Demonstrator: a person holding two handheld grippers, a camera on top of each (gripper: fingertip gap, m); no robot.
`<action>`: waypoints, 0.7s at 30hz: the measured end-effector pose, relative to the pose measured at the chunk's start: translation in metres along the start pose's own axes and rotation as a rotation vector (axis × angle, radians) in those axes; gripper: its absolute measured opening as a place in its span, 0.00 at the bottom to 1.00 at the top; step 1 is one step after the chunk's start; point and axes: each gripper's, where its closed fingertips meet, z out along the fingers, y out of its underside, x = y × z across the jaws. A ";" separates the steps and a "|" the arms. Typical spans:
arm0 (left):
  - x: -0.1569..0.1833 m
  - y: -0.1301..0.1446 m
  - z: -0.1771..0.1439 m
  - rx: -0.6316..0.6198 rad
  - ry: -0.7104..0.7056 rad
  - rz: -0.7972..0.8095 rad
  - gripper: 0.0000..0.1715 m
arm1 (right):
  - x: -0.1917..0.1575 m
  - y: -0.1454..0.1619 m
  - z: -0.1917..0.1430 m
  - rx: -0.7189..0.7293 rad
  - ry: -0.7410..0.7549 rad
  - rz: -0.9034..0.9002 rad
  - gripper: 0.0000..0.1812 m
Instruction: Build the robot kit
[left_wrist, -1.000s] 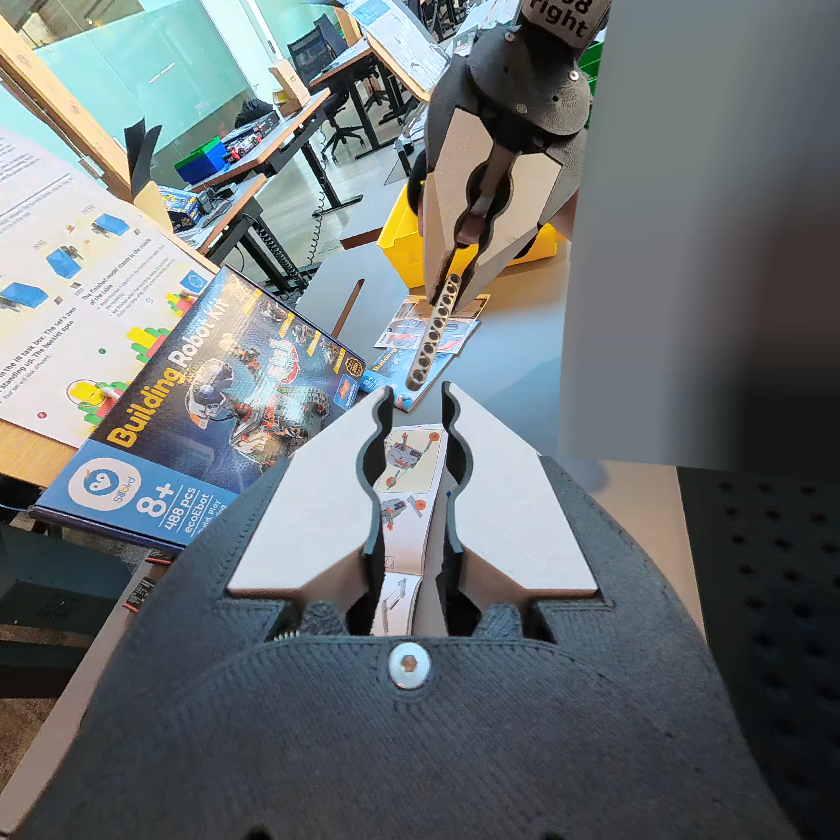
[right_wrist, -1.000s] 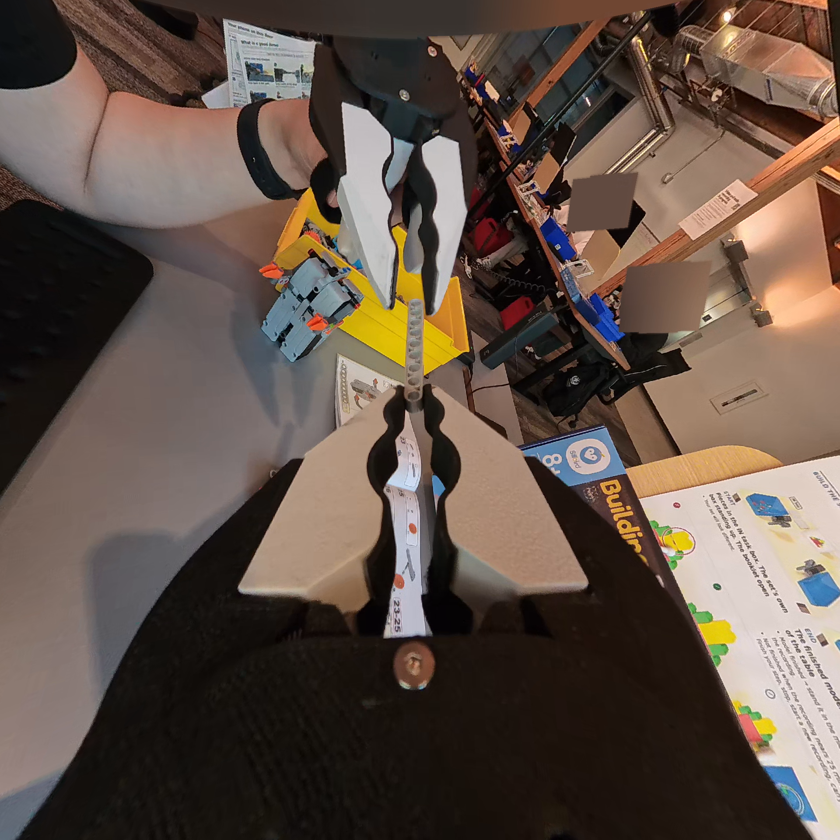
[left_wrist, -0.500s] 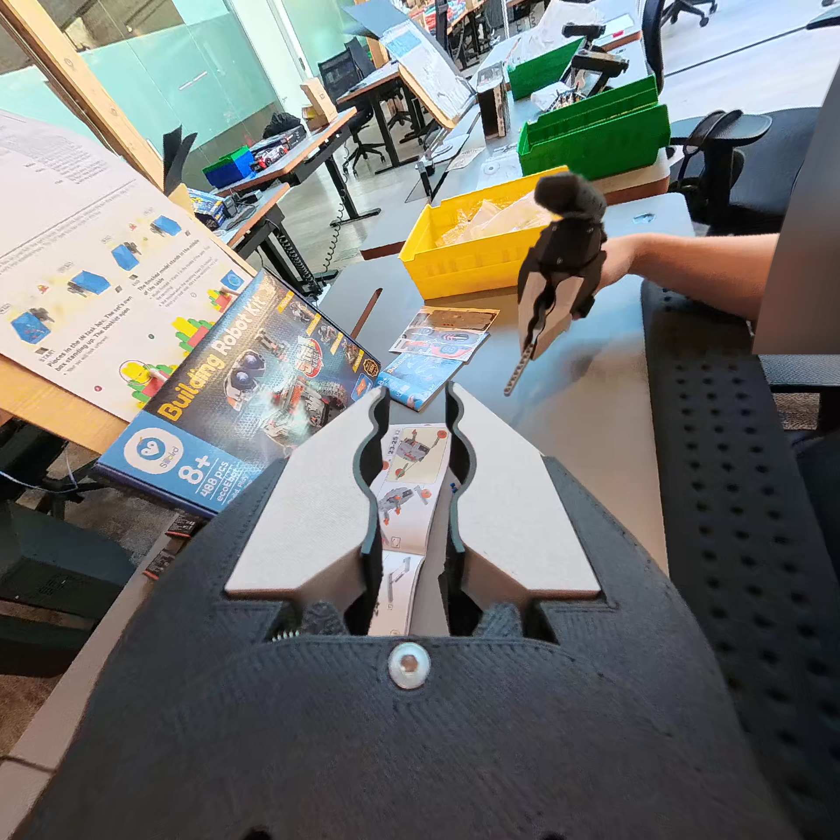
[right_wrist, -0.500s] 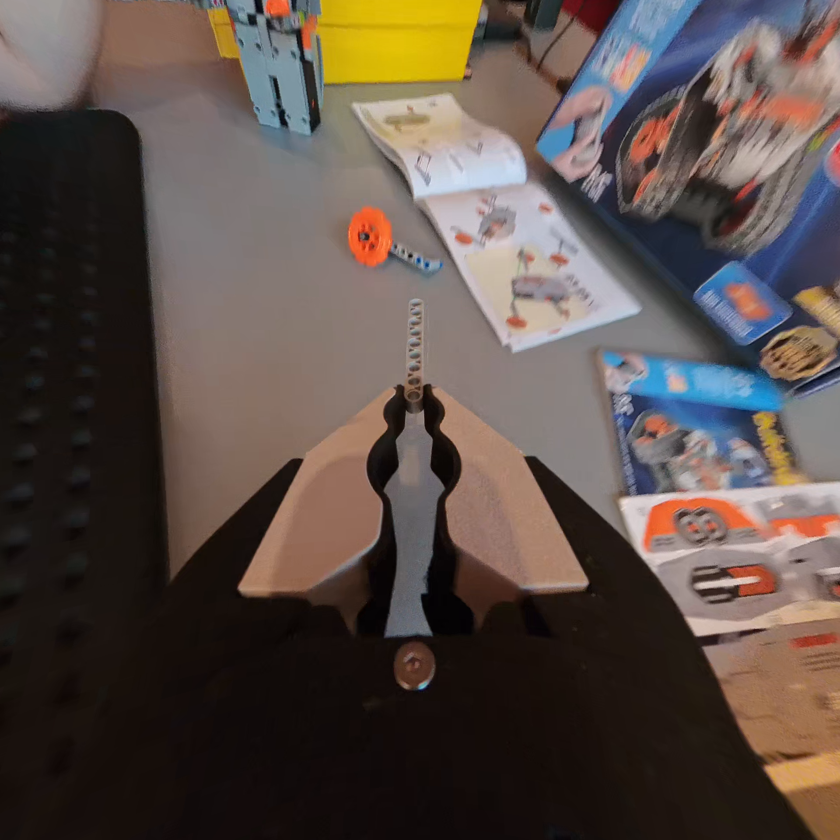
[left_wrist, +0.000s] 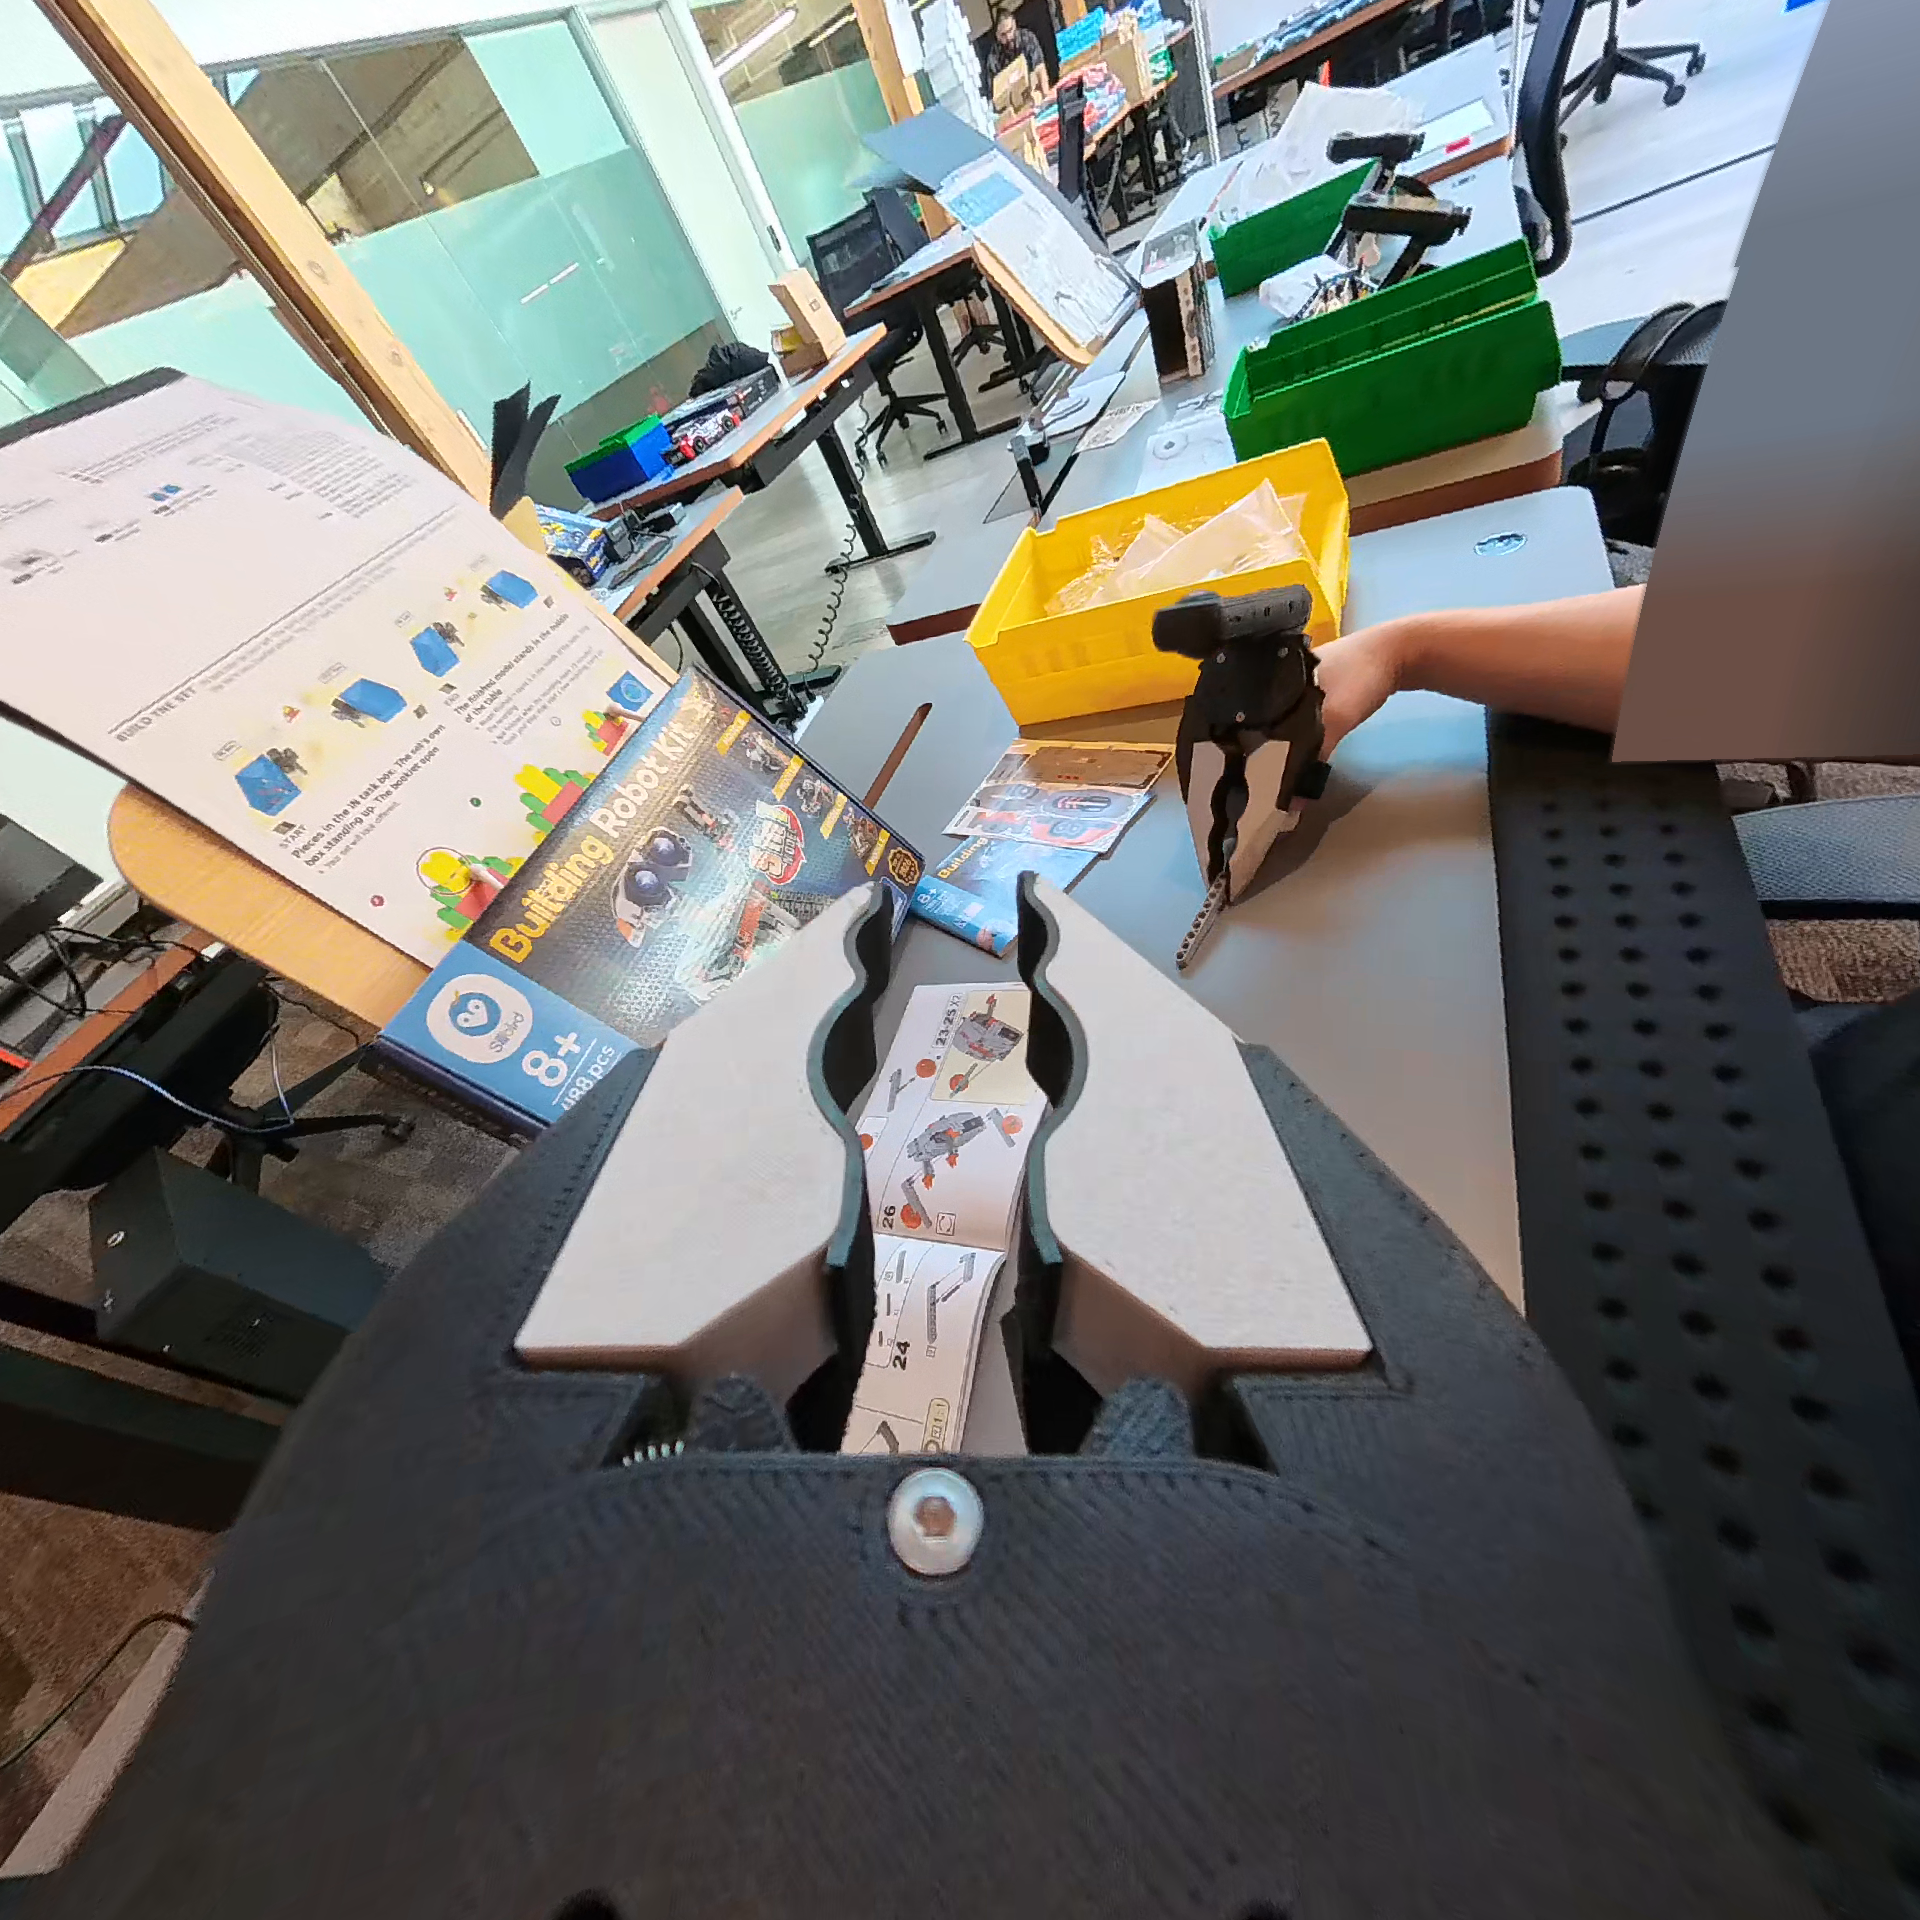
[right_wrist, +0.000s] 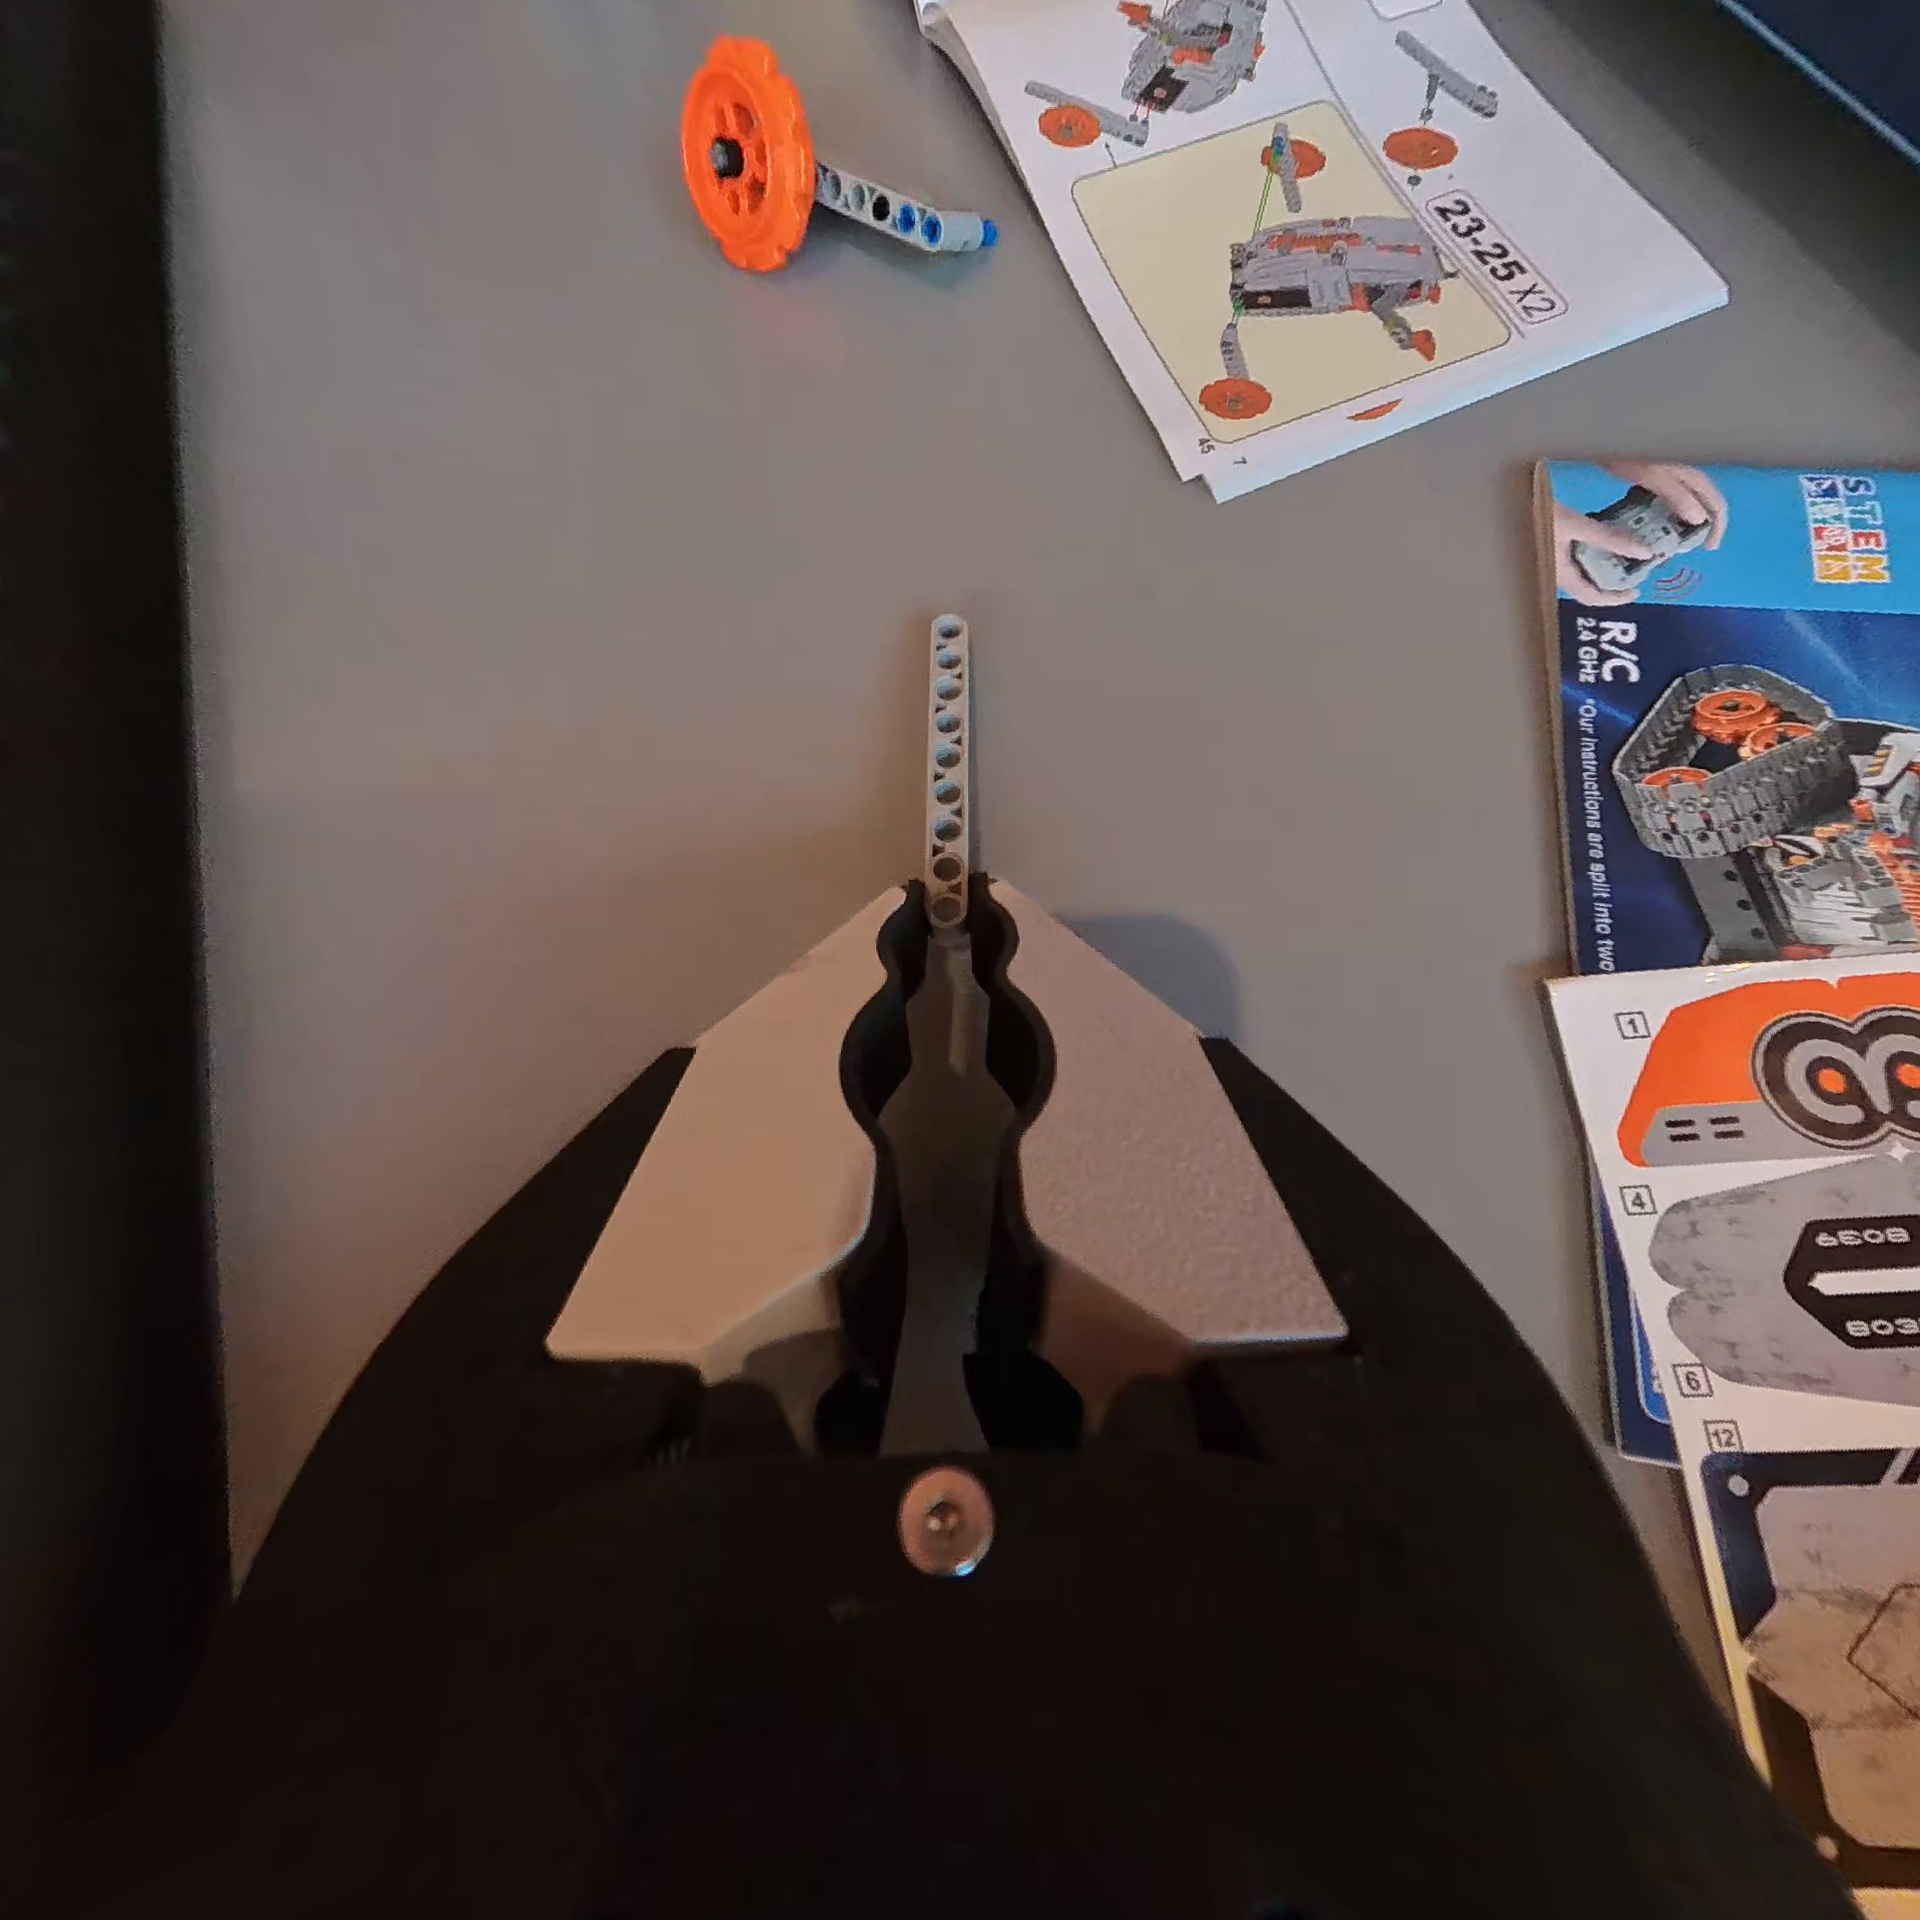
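We had the right gripper (right_wrist: 948, 894) pinching the long grey holed plastic beam (right_wrist: 947, 764) by its near end, axis straight ahead just above the grey table (right_wrist: 520, 623), while the left gripper (left_wrist: 951, 914) hung spread and empty, well apart.

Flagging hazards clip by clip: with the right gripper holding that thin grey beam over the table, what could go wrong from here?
The right gripper pinches the long thin grey perforated beam only by its end, so it may pivot or slip. In the left wrist view its tip sits at the grey tabletop; pressing down could lever it loose.
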 end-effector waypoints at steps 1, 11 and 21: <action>-0.002 0.000 -0.001 0.002 -0.004 -0.005 0.13 | 0.000 -0.001 0.001 0.007 -0.003 -0.001 0.04; -0.024 0.005 -0.024 -0.014 -0.102 -0.043 0.14 | 0.006 -0.005 -0.012 0.073 0.094 -0.005 0.13; -0.091 0.106 -0.110 -0.414 -0.487 -0.405 0.22 | 0.022 -0.065 -0.061 0.370 0.440 -0.033 0.22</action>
